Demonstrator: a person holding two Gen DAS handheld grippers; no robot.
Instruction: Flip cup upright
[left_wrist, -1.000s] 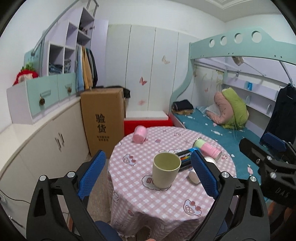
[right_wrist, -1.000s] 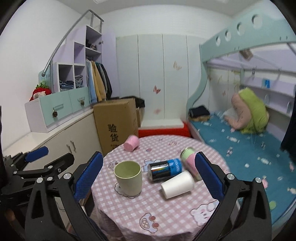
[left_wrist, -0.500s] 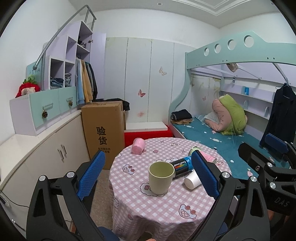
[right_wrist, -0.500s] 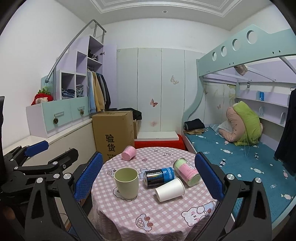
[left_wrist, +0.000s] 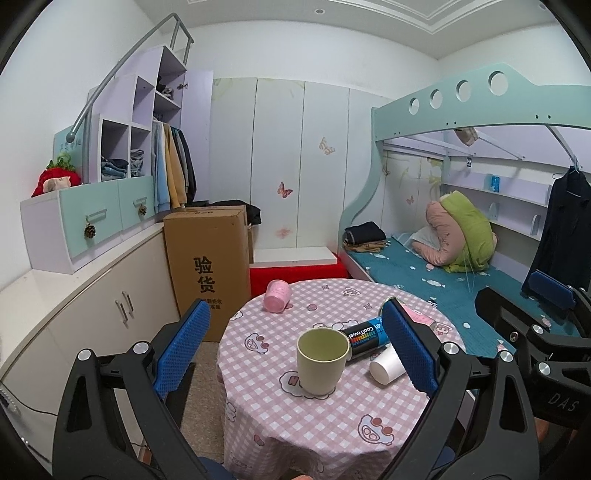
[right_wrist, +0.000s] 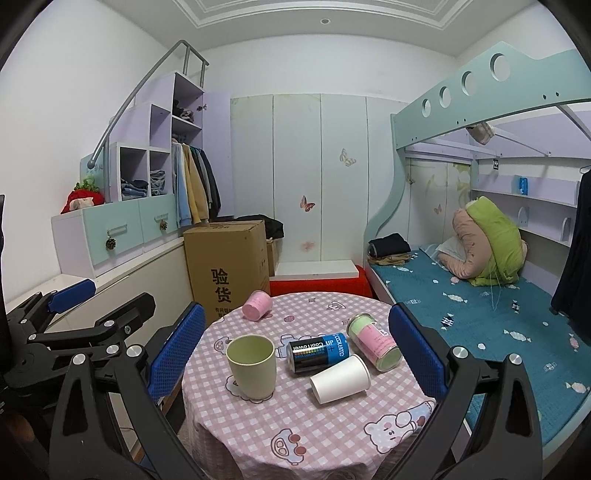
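While I am holding the left gripper back from the round table with its jaws spread wide and nothing between them, the pale green cup is standing mouth-up just ahead, framed between the blue pads, so I am judging that flip as done. The white paper cup is lying on its side just inside my right-hand pad, beside the battery-shaped can, and a pink cup is lying tipped farther ahead. Through the right wrist, the right gripper is likewise hanging wide open and empty, level and short of the table edge. The white paper cup is lying ahead and slightly right of centre, its mouth pointing toward my right pad. If more flipping is wanted, I am expecting to advance, close across its wall and roll the wrist.
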